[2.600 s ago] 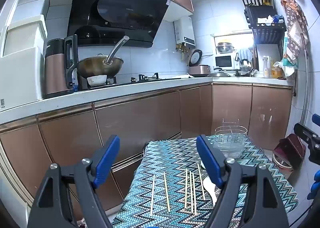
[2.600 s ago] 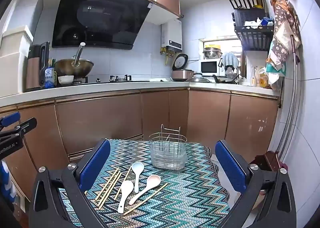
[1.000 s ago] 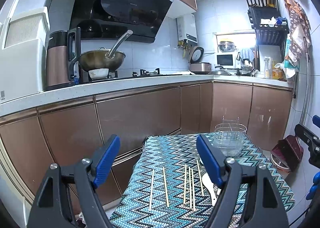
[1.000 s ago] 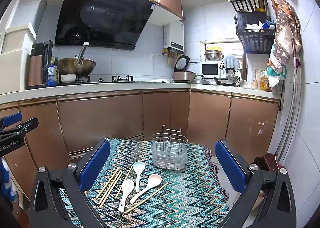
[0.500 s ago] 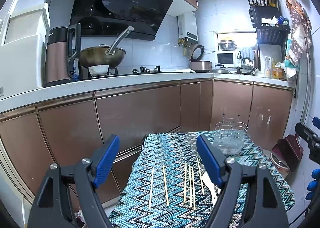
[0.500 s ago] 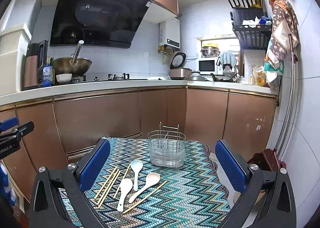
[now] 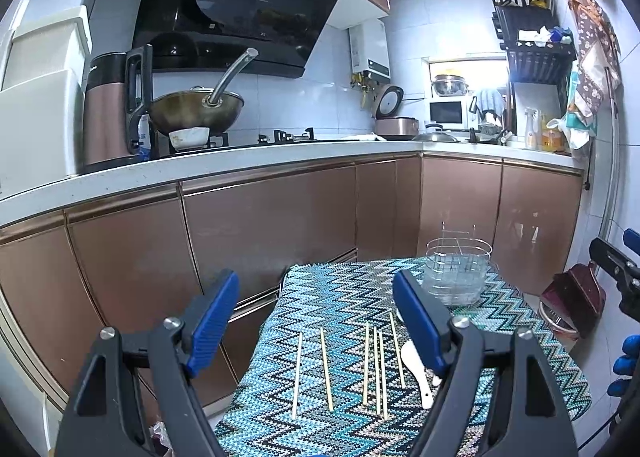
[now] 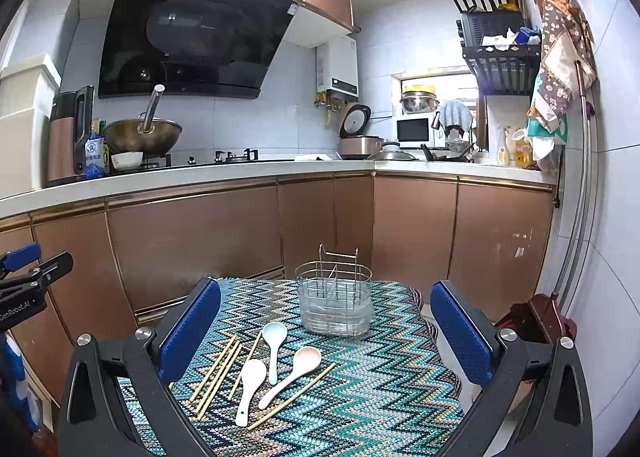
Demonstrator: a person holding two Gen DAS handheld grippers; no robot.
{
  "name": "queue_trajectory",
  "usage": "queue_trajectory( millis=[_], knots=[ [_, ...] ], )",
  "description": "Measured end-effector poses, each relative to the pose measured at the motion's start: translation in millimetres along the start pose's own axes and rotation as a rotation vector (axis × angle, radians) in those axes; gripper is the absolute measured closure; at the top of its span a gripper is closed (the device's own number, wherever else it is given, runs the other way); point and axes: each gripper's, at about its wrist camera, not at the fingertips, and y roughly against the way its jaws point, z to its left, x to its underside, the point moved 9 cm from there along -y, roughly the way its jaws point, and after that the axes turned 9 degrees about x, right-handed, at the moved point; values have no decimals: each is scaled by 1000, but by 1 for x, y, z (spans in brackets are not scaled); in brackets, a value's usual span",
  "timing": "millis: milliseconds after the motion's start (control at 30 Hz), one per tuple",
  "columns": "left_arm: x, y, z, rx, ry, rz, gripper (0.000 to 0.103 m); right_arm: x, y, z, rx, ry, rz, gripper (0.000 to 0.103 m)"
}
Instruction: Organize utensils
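Nothing is sorted yet, by the look of it: every utensil lies loose on the zigzag cloth and the wire caddy appears to hold none.

The left gripper hangs above the near edge of the table with its jaws spread wide and nothing between them. Ahead of it and below, the chopsticks lie roughly parallel, pointing away from the tool: two singles toward its left finger, a tighter cluster toward its right finger. A white spoon is partly hidden behind that right finger, and the caddy stands further out, beyond and to the right.

The right gripper is likewise wide open and empty, raised above the table. Below its left finger is a bundle of chopsticks; toward the middle lie three spoons, bowls pointing away, with one stray chopstick slanting under the pinkish one. The caddy sits straight ahead, past the spoons.

The step in hand seems to be choosing a first pick. It would go best to descend on a single piece, jaws set across its shaft rather than along it, closing near the middle so it does not tip, and starting with an outlying chopstick to avoid dragging its neighbours. Thin sticks on knitted cloth may roll or slip as the pads close.
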Motion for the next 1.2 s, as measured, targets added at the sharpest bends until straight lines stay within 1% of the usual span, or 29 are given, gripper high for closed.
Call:
queue_trajectory(
  millis=[400, 767, 1000, 1200],
  knots=[
    [1, -14, -6, 9, -10, 25, 25, 4, -11, -1, -18, -15, 9, 0],
    [-11, -25, -5, 2, -25, 5, 25, -2, -20, -3, -8, -6, 1, 0],
    [-17, -41, 1, -11, -7, 40, 25, 1, -33, -2, -18, 5, 41, 0],
    [-15, -58, 2, -12, -5, 68, 25, 6, -47, -3, -12, 27, 76, 0]
  ],
)
